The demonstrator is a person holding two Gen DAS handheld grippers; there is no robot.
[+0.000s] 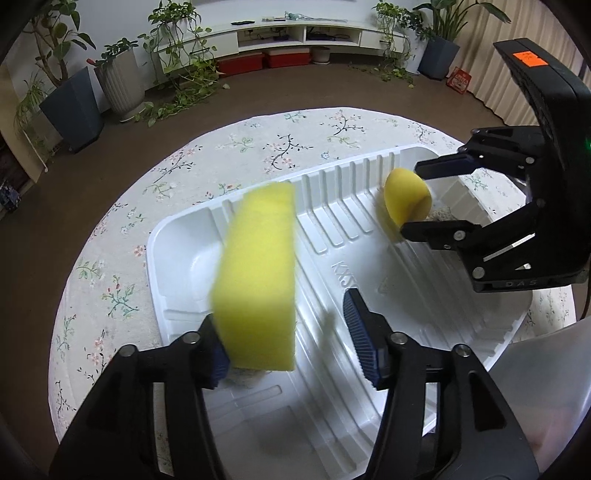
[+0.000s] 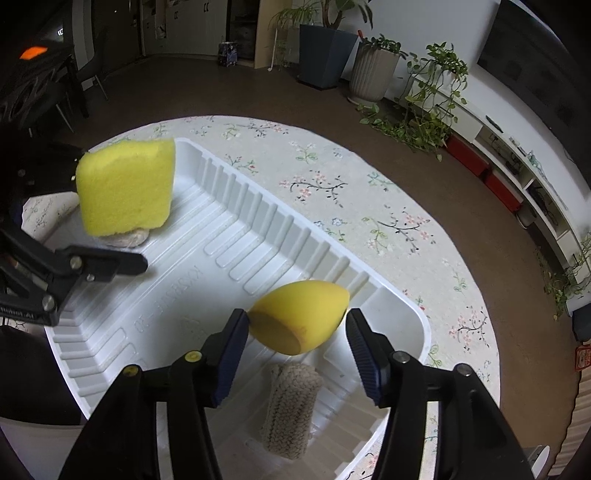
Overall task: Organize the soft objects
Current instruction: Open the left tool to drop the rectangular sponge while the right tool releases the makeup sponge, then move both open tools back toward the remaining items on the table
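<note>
Left gripper (image 1: 286,334) apart, sponge (image 1: 256,277) loose (blurred) over tray (image 1: 177,236); right gripper (image 2: 297,354) apart around egg-shaped puff (image 2: 299,317).

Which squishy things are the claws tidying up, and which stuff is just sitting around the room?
For the job: yellow sponge block at the left claw; yellow egg-shaped sponge at the right claw; knitted cloth; white tray.

Just around: flowered tablecloth, potted plants, red boxes, white shelf.
</note>
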